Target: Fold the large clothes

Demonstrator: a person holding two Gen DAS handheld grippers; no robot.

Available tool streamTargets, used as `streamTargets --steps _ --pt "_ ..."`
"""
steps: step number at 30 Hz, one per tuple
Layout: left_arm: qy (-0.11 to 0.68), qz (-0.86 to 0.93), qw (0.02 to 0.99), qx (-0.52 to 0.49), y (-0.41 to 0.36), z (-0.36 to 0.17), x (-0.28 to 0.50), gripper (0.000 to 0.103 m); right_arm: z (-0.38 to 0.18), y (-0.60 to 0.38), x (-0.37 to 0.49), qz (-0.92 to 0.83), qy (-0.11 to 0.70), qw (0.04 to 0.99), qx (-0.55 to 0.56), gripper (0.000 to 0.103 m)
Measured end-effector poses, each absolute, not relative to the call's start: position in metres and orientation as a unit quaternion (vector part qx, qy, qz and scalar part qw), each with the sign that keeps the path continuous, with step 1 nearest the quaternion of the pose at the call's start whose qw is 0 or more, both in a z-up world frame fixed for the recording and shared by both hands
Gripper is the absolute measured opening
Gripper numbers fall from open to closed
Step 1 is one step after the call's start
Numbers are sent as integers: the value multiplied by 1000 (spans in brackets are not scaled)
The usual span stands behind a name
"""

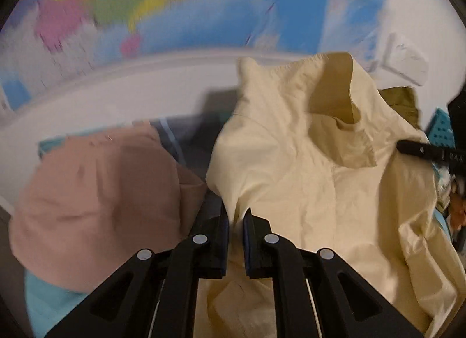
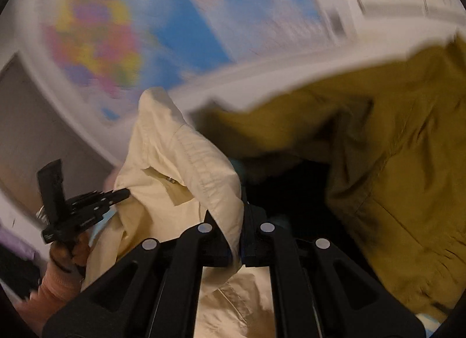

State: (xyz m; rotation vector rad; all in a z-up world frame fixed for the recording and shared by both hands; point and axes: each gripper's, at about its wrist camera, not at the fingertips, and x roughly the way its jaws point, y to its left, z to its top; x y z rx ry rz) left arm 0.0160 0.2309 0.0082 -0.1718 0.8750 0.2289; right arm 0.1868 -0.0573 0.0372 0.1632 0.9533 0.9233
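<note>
Left wrist view: the left gripper (image 1: 236, 221) has its fingers closed on a fold of the cream-coloured cotton jacket (image 1: 305, 169), the cloth pinched between the two pads. The jacket hangs raised in front of the camera, its collar opening uppermost. To the left lies a dusty-pink fabric garment (image 1: 96, 201), resting on a light-blue cloth (image 1: 49, 303). An olive-green garment (image 1: 402, 102) shows behind the jacket's right edge. The right gripper (image 1: 431, 153) enters from the right edge, touching the jacket. A blurred multicoloured wall map (image 1: 174, 3) fills the background.

Right wrist view: the right gripper (image 2: 243, 221) has its fingers closed on a stitched hem of the cream jacket (image 2: 180, 169). The olive-green garment (image 2: 393, 148) hangs to the right. The left gripper (image 2: 87, 207) appears at lower left, against the jacket.
</note>
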Motion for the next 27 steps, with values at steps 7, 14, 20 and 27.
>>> streamTargets --steps 7,14,20,27 --pt "445 118 882 -99 255 2 27 39 26 -68 210 369 456 805 86 36" --pt "376 84 921 -53 246 41 -40 70 83 -126 111 378 382 843 27 82" --pt "359 31 933 -18 201 56 -98 77 61 -144 -46 394 402 820 -101 97" --pt "357 -13 934 -3 171 40 -115 78 3 -152 -87 355 442 811 -143 34"
